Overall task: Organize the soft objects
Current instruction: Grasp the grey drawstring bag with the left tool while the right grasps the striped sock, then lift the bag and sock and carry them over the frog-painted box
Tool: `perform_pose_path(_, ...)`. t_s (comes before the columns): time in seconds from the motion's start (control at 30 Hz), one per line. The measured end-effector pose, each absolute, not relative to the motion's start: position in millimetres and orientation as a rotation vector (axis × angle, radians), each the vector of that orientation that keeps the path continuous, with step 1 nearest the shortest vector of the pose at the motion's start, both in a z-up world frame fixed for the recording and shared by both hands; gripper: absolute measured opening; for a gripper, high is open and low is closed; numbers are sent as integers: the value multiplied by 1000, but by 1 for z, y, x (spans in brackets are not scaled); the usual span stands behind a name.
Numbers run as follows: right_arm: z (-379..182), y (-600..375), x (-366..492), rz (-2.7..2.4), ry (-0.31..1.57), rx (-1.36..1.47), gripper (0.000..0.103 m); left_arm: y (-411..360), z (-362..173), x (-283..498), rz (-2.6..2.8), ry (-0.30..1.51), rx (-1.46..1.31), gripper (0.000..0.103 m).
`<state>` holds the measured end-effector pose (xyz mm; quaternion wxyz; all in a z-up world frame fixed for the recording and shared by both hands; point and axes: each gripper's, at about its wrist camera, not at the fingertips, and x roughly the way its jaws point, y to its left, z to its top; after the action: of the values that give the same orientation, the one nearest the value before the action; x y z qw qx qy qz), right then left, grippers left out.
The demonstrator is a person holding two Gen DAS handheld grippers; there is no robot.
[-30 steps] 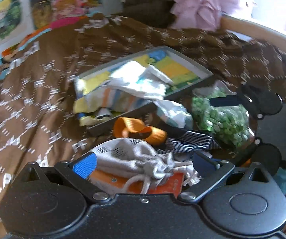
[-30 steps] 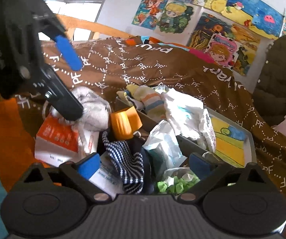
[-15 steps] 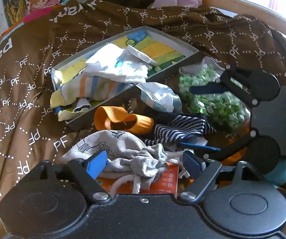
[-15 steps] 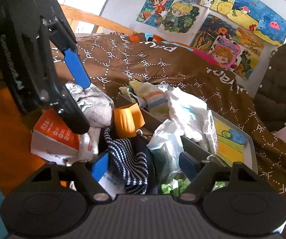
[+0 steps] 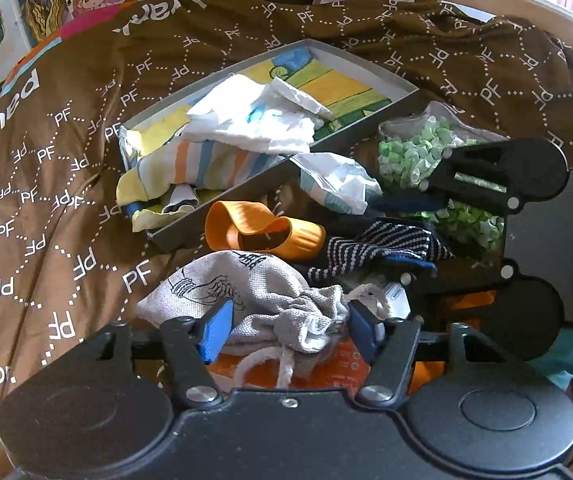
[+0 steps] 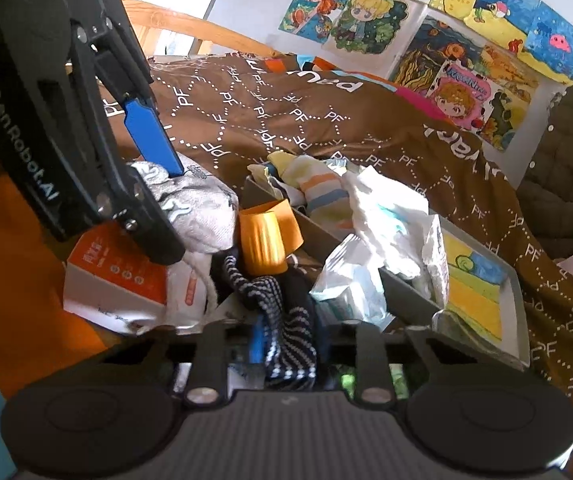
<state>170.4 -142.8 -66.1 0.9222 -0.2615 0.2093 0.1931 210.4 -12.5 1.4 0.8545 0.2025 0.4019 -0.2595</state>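
On a bed covered by a brown quilt [image 5: 66,184] printed with white "PF" letters, I have both grippers down in a heap of soft things beside a grey tray [image 5: 370,120]. My left gripper [image 5: 286,326] has just been closing — its blue pads now sit at either side of a bunched grey drawstring bag [image 5: 246,296], which lies on an orange-and-white box [image 6: 118,276]; whether the pads already press the cloth I cannot tell. My right gripper [image 6: 286,344] has just been closing too, and its jaws stand nearly together, clamped on a navy-and-white striped sock [image 6: 282,320] that lies in front of the tray, between the box and a crumpled white-and-blue packet [image 6: 350,280]. An orange band [image 5: 262,232] curls just beside the tray's near wall, touching the sock's far end. Inside the tray, on a yellow, green and blue drawing, rest a pastel striped sock [image 5: 190,168] and a white cloth [image 5: 254,120]. A clear bag of green bits [image 5: 418,152] sits to the right of the tray, partly behind my right gripper — seen from the left camera.
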Motion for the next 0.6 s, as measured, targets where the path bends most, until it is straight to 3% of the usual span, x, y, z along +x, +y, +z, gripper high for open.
perform_pose_path(0.1, -66, -144, 167, 396, 426, -527, 6, -15, 3, 208, -544, 846, 426, 55)
perform_pose_path(0.2, -65, -146, 166, 373, 419, -510, 3, -16, 5, 205, -542, 844, 433, 51)
perform_pose_path(0.6, -41, -160, 152, 362, 366, -428, 1, -9, 23, 194, -526, 867, 314, 47)
